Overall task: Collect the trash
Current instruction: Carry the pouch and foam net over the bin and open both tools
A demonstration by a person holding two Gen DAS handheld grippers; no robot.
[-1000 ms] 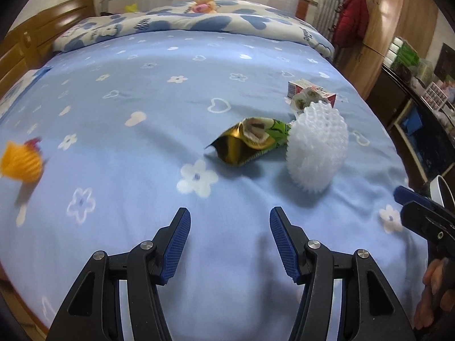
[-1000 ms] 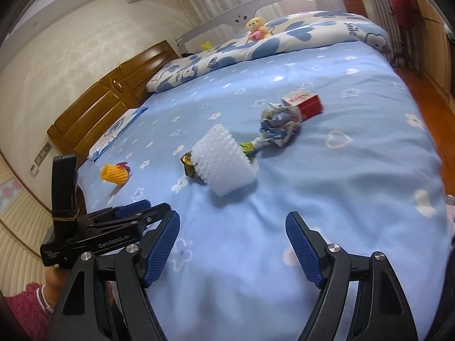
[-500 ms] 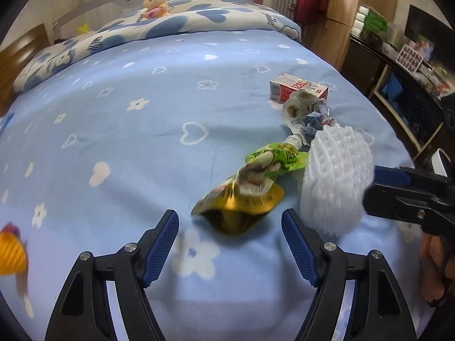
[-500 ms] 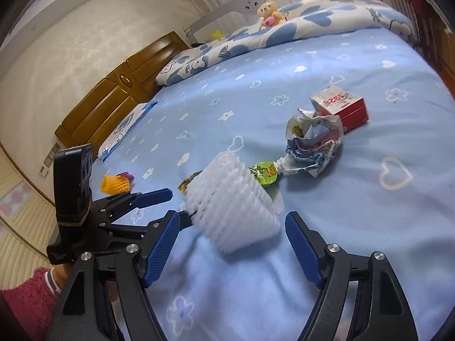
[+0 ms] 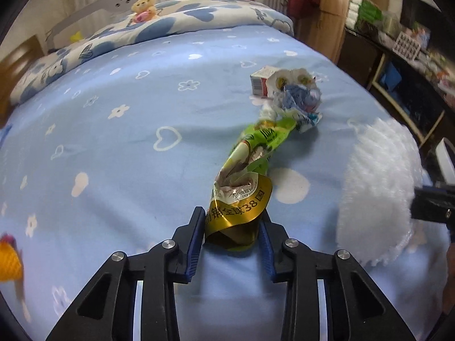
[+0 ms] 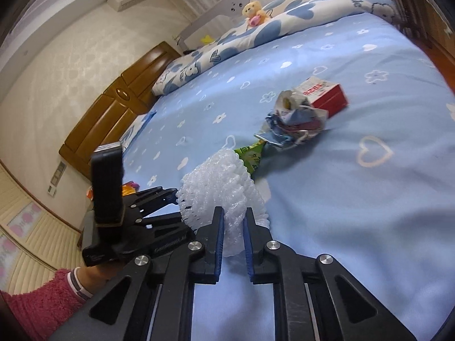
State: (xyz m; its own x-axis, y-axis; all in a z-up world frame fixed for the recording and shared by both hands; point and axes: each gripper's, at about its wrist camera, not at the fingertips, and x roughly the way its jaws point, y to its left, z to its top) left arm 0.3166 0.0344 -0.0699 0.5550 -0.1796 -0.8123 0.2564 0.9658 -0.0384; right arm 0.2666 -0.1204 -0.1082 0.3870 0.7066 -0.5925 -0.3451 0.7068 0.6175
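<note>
Both grippers have closed since half a second ago. Low over the blue bed sheet (image 5: 119, 153), the left gripper (image 5: 232, 227) pinches the gold end of the snack wrapper (image 5: 244, 182), whose green end trails toward the crumpled wrapper (image 5: 298, 99) beside the red box (image 6: 324, 92). Level and pointing forward, the right gripper (image 6: 232, 231) squeezes the white foam net (image 6: 224, 187) between nearly closed fingers.

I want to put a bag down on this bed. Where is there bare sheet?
Bare sheet lies left of the snack wrapper, up to the quilt. Crowded: wrapper, crumpled paper, red box and foam net.
</note>
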